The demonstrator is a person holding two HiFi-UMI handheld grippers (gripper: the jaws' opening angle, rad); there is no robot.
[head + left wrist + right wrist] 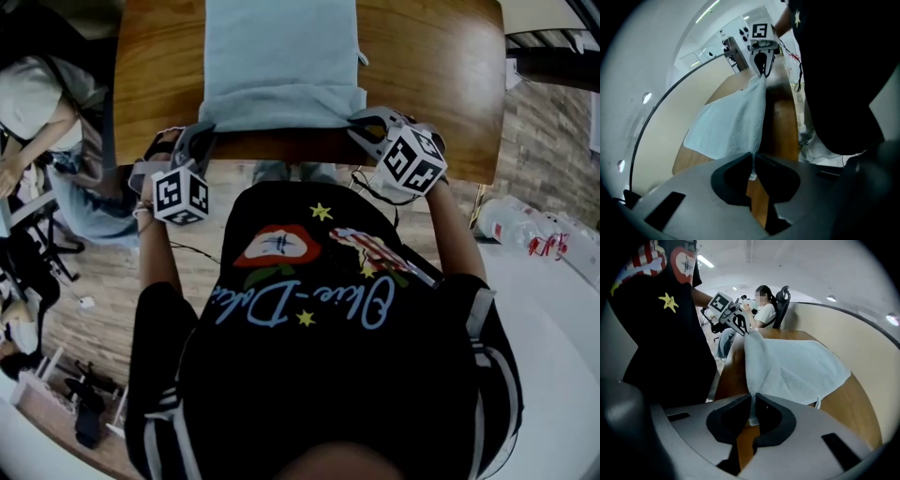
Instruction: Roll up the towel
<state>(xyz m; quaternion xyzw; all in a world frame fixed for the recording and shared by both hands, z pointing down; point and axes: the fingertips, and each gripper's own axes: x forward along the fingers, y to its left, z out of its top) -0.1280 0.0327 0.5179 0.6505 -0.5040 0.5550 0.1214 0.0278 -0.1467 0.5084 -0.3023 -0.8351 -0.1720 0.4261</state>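
A pale blue towel point(281, 61) lies flat on the wooden table point(159, 56), its near edge folded and lifted a little at the table's front. My left gripper point(202, 131) is shut on the towel's near left corner, and my right gripper point(361, 122) is shut on the near right corner. In the left gripper view the towel point(736, 122) stretches taut from my left gripper point(753, 161) to the right gripper point(761, 61) opposite. In the right gripper view the towel point(792, 364) runs the same way from my right gripper point(752, 401) to the left gripper point(738, 322).
The wearer's body stands close against the table's front edge. A seated person point(37, 103) is at the left, also seen in an office chair point(780, 303). Plastic bottles point(525, 230) lie on the floor at the right. Bare table wood point(431, 66) flanks the towel.
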